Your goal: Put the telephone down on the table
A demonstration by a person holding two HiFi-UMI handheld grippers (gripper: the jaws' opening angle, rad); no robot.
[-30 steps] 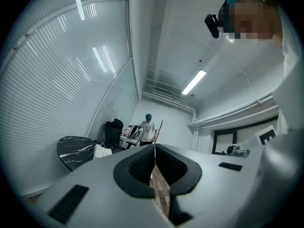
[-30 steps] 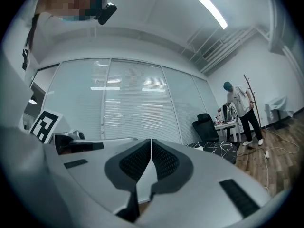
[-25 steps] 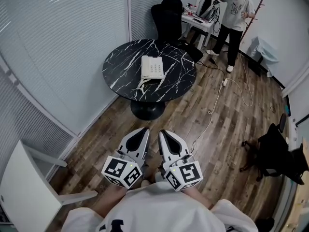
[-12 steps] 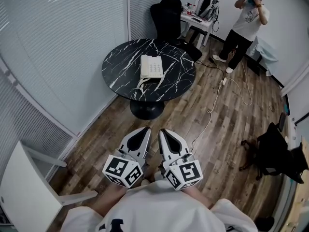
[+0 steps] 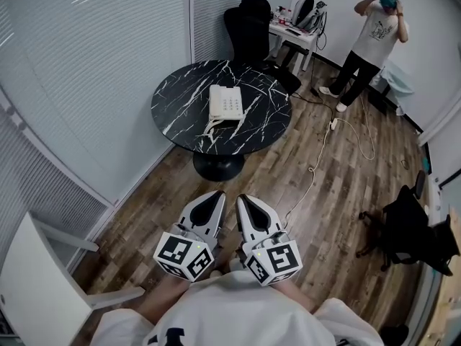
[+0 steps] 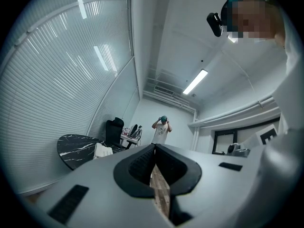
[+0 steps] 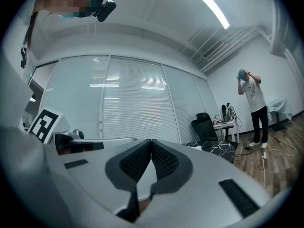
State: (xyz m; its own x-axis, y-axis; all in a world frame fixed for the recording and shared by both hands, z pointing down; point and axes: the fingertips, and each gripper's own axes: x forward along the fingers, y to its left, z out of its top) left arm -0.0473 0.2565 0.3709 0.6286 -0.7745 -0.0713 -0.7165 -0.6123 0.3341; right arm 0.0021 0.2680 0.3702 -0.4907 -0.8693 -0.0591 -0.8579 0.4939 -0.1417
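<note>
Left gripper (image 5: 213, 197) and right gripper (image 5: 243, 200) sit side by side at near centre, close to the holder's body. Both point toward the far table, with their marker cubes on the body side. Left jaws: closed, tips meeting, nothing gripped; only floor planks show through the slot behind the tips. Right jaws: likewise pressed together, empty. Telephone (image 5: 226, 102), cream-coloured, lies flat on the round black, white-veined table (image 5: 180, 103), about mid-top, with its cord trailing toward the near edge. The telephone is well apart from both grippers, with wood-plank floor (image 5: 166, 193) between them. Far beyond the table are a black office chair (image 5: 248, 24) and a white desk (image 5: 294, 33). Far right, a person (image 5: 374, 38) stands with both hands raised to the head. A white cable (image 5: 322, 146) runs over the floor right of the table.
</note>
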